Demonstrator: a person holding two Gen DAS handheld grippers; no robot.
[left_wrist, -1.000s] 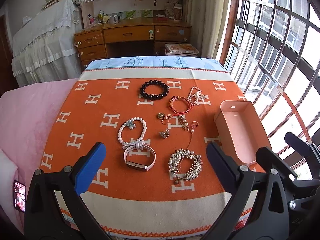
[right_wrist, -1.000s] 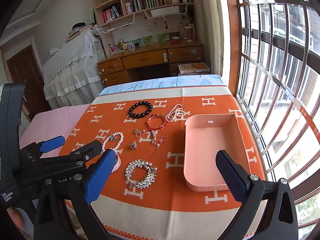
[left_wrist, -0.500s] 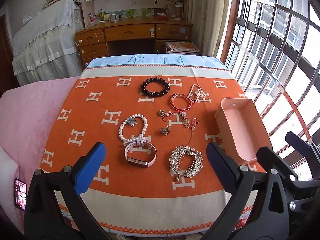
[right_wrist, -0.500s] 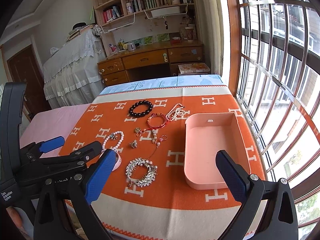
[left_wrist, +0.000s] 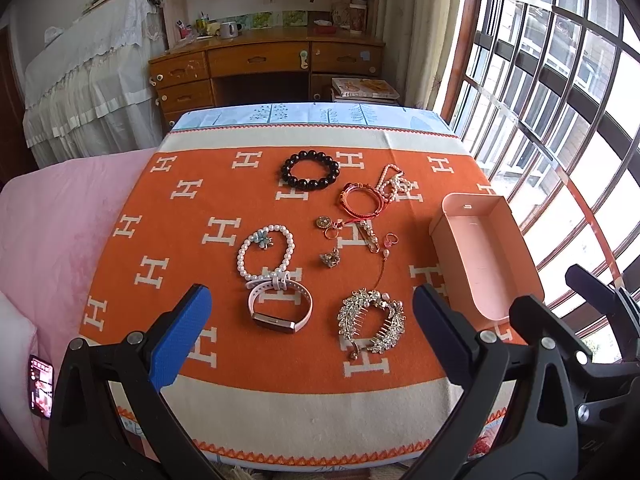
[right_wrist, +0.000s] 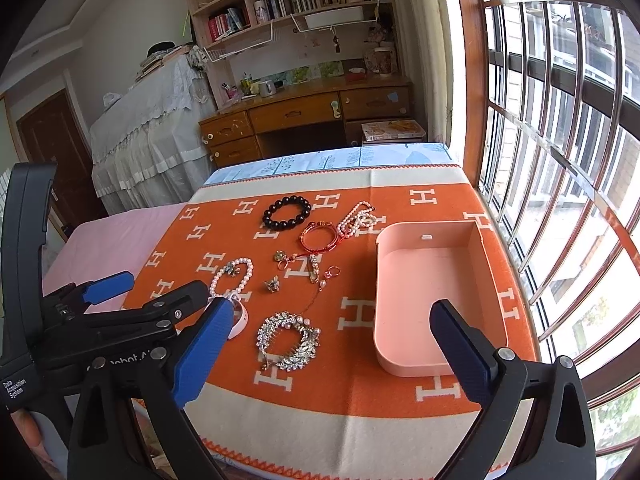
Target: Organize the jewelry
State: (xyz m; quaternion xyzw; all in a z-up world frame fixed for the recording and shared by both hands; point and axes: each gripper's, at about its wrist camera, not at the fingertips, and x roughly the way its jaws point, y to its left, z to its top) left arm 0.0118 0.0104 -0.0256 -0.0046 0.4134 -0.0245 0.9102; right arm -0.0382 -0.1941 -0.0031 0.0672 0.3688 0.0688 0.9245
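Jewelry lies on an orange H-patterned cloth (left_wrist: 224, 184): a black bead bracelet (left_wrist: 310, 169), a red cord bracelet (left_wrist: 361, 201), a pearl bracelet (left_wrist: 266, 256), a pink watch band (left_wrist: 280, 308), a silver hair comb (left_wrist: 372, 322) and small charms (left_wrist: 330, 258). An empty pink box (left_wrist: 486, 256) stands at the right; it also shows in the right wrist view (right_wrist: 432, 292). My left gripper (left_wrist: 310, 332) is open and empty, above the cloth's near part. My right gripper (right_wrist: 332, 344) is open and empty, near the comb (right_wrist: 289, 340) and the box.
A pink bed cover (left_wrist: 52, 232) lies left of the cloth, with a phone (left_wrist: 40, 386) at its near edge. A barred window (right_wrist: 560, 160) runs along the right. A wooden desk (left_wrist: 264, 64) stands beyond the far end.
Both grippers have drawn back slightly and stay open. The jewelry and the box have not moved.
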